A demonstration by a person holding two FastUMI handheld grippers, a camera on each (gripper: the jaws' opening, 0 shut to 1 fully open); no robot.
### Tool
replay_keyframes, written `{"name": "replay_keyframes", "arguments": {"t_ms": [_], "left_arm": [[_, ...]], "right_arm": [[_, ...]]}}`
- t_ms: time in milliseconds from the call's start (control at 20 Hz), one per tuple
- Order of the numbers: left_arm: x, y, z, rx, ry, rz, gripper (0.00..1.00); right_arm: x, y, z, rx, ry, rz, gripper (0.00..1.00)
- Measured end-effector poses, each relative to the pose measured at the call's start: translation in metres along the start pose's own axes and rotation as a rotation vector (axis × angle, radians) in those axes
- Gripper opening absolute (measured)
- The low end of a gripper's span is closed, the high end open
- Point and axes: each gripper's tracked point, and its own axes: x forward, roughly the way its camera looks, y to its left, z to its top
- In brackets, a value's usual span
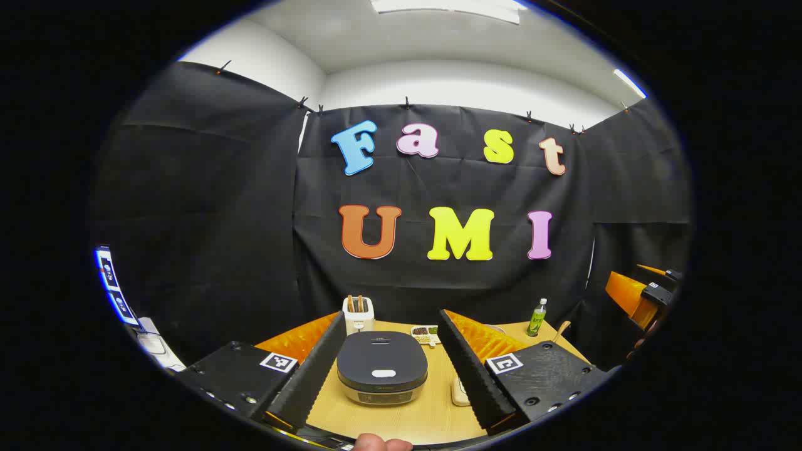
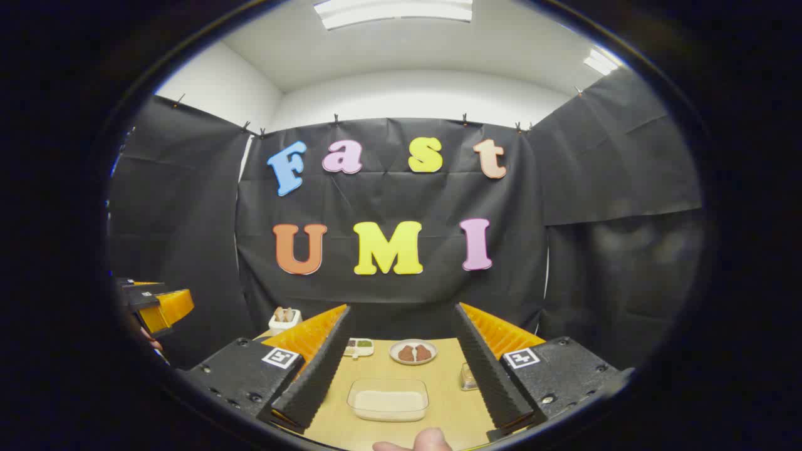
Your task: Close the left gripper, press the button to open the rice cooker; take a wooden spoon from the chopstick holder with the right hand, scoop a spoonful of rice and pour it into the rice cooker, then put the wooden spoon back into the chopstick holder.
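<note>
The rice cooker (image 1: 382, 374) sits on the table (image 1: 432, 413), with the chopstick holder (image 1: 358, 314) behind it. A bottle (image 1: 537, 317) stands far right.

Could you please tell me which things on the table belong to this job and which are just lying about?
Job: rice cooker, lid shut; chopstick holder with wooden handles; clear tub of rice.

Lying about: green bottle, sectioned dish, plate.

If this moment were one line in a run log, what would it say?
stage: start | left hand-held gripper: open, facing rice cooker, lid shut | right hand-held gripper: open, over rice container | wooden spoon: not yet taken
</note>
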Motion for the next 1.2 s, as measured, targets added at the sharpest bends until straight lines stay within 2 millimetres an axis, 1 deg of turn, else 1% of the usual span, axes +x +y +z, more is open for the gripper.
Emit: {"name": "replay_keyframes", "arguments": {"t_ms": [150, 400, 500, 750, 950, 1200], "left_arm": [[0.0, -0.003, 0.001, -0.006, 0.005, -0.01, 0.94], [0.003, -0.003, -0.001, -0.007, 0.014, -0.012, 0.94], [0.003, 0.0, -0.001, 0.003, 0.018, -0.002, 0.94], [0.004, -0.001, 0.001, -0.005, 0.017, 0.001, 0.94], [0.004, -0.003, -0.002, -0.007, 0.035, 0.007, 0.94], [0.012, -0.008, -0.004, -0.003, 0.059, 0.011, 0.94]], "right_arm": [[0.002, -0.008, 0.0, 0.008, 0.001, -0.009, 1.0], [0.006, -0.009, 0.004, 0.022, -0.006, -0.01, 1.0], [0.008, -0.01, 0.002, 0.025, -0.001, -0.011, 1.0], [0.011, -0.01, -0.004, 0.032, 0.011, -0.002, 1.0], [0.014, -0.012, -0.006, 0.028, 0.015, 0.01, 1.0], [0.024, -0.02, -0.008, 0.026, 0.019, 0.014, 1.0]]}}
